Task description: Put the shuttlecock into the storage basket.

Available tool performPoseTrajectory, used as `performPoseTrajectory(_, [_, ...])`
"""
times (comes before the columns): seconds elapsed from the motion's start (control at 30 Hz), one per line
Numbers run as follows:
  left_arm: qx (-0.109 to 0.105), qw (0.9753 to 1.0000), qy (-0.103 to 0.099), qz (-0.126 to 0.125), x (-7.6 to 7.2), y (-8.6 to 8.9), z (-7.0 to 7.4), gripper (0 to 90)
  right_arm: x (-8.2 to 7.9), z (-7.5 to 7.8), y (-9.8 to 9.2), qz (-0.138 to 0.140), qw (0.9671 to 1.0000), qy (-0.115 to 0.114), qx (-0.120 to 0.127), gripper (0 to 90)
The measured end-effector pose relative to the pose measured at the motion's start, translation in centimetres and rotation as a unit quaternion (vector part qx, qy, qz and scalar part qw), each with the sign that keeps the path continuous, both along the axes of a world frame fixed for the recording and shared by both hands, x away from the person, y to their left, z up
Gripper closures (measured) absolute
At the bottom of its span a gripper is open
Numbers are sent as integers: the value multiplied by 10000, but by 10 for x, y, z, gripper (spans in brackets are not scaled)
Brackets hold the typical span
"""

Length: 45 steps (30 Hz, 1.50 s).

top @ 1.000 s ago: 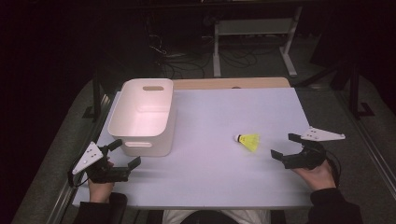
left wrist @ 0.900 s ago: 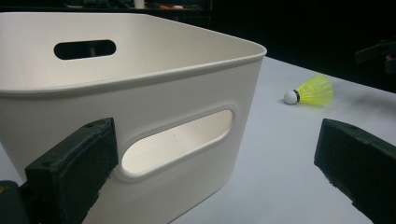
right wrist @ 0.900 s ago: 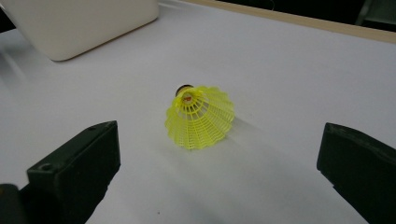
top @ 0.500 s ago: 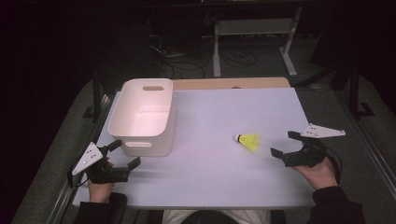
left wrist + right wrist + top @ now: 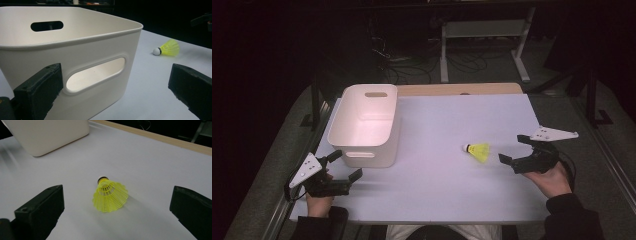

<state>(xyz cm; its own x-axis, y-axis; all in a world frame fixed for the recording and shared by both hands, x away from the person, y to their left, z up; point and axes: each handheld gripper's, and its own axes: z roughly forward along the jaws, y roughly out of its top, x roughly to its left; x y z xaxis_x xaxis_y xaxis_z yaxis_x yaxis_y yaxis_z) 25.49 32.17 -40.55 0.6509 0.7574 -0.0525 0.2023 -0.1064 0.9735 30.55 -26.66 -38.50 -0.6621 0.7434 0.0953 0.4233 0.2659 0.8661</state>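
- Two hand-held grippers rest over a white table (image 5: 432, 190) in the high view, one at each near corner, with dark floor, cables and a metal stand (image 5: 482, 45) beyond the far edge.
- At the left, the left gripper (image 5: 346, 167) is held by a hand (image 5: 318, 200) just in front of a white bin (image 5: 364, 125); its jaws stand wide apart and hold nothing.
- The left gripper view brings out what the overhead camera cannot: the bin's (image 5: 75, 65) near wall at close range, its oval handle slot (image 5: 96, 75) between the two black jaws, a second slot in the far wall, and the bare inside of the bin. Whether the left jaw touches the wall cannot be told.
- Near the middle-right of the table lies a yellow shuttlecock (image 5: 477, 151) on its side, white cork pointing left towards the bin, well apart from it.
- At the right, the right gripper (image 5: 516, 148) sits in the person's right hand (image 5: 552, 177), just beside the shuttlecock's skirt, jaws spread and empty.
- The right gripper view shows the shuttlecock (image 5: 110, 195) lying ahead of the open jaws, clear of both, its mesh skirt facing the camera and its cork pointing away, with a corner of the bin (image 5: 47, 135) at upper left.
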Motion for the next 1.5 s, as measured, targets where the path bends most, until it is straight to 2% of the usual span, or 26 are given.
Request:
performPoseTrajectory(0.5, [-9, 10000, -1, -7, 0, 0, 0, 0, 10, 12, 4, 135, 9998, 49, -132, 0])
performPoseTrajectory(0.93, [-24, 10000, 15, -47, 0, -1, 0, 0, 25, 20, 13, 304, 9988, 149, -363, 0])
performPoseTrajectory(1.5, [-7, 10000, 18, -49, 0, -1, 0, 0, 50, 14, 16, 202, 9969, 478, -592, 1])
